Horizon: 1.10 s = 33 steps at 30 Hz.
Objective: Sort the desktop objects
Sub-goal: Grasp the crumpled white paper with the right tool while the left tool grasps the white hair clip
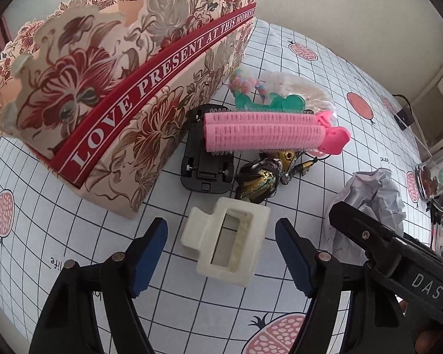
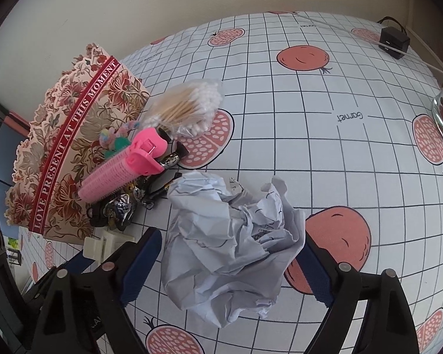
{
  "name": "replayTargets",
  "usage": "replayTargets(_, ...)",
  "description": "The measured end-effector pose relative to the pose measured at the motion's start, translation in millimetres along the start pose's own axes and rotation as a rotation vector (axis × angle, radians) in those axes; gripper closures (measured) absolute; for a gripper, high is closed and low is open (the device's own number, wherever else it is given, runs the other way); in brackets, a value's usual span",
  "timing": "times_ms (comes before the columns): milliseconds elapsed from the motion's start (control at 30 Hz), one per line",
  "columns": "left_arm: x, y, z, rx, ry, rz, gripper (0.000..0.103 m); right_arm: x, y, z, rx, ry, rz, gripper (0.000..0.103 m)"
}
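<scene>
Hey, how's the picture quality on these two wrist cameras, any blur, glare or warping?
Left wrist: sharp, soft even light, fisheye bends the tablecloth grid, dark corner vignetting. Right wrist: also sharp, no glare on the crumpled paper, same barrel warp, faint shadows only.

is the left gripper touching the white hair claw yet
Apart. In the left wrist view the white hair claw lies between the left gripper's blue pads, with checked tablecloth showing on both sides.
</scene>
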<state>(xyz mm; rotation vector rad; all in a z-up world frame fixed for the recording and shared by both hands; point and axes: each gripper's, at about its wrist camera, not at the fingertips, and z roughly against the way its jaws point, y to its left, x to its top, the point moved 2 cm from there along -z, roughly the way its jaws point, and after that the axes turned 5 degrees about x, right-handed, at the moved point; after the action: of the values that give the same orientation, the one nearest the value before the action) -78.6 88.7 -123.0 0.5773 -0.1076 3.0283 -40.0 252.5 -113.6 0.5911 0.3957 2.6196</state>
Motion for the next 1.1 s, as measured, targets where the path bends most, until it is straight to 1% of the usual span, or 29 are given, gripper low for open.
replayTargets(167,1,-4,-2,0.032,-0.015,-0.025,0.028,0,6,-1,-0.027,-0.026,0.017,0.018)
replayTargets(400,-1,-12,-5,0.111,-0.051,-0.081,0.037,1,17,-3,-0.075,-0.054,0.059,0.02)
replayTargets(467,0,-14,-5,0.11,-0.055,-0.085,0.039,-12,-9,8,-0.07,-0.062,0.062,0.02)
replayTargets(533,0,-16,-6,0.109,-0.06,-0.092,0.041,-13,-11,10,-0.072,-0.076,0.064,0.02)
replayTargets(633,-1,-21,-6,0.106,-0.071,-0.108,0.048,-12,-17,11,-0.084,-0.088,0.073,0.021)
replayTargets(667,-2,-25,-6,0.106,-0.074,-0.112,0.051,-18,-13,13,-0.088,-0.09,0.075,0.021)
replayTargets(733,-2,-26,-6,0.109,-0.077,-0.116,0.051,-19,2,0,-0.096,-0.095,0.074,0.021)
replayTargets(867,-2,-26,-7,0.109,-0.078,-0.116,0.052,-15,0,-5,-0.104,-0.104,0.066,0.022)
replayTargets(900,-2,-26,-7,0.109,-0.078,-0.115,0.052,-19,3,-1,-0.108,-0.103,0.065,0.023)
replayTargets(1100,1,-29,-9,0.104,-0.074,-0.114,0.052,-15,3,-5,-0.126,-0.087,0.051,0.025)
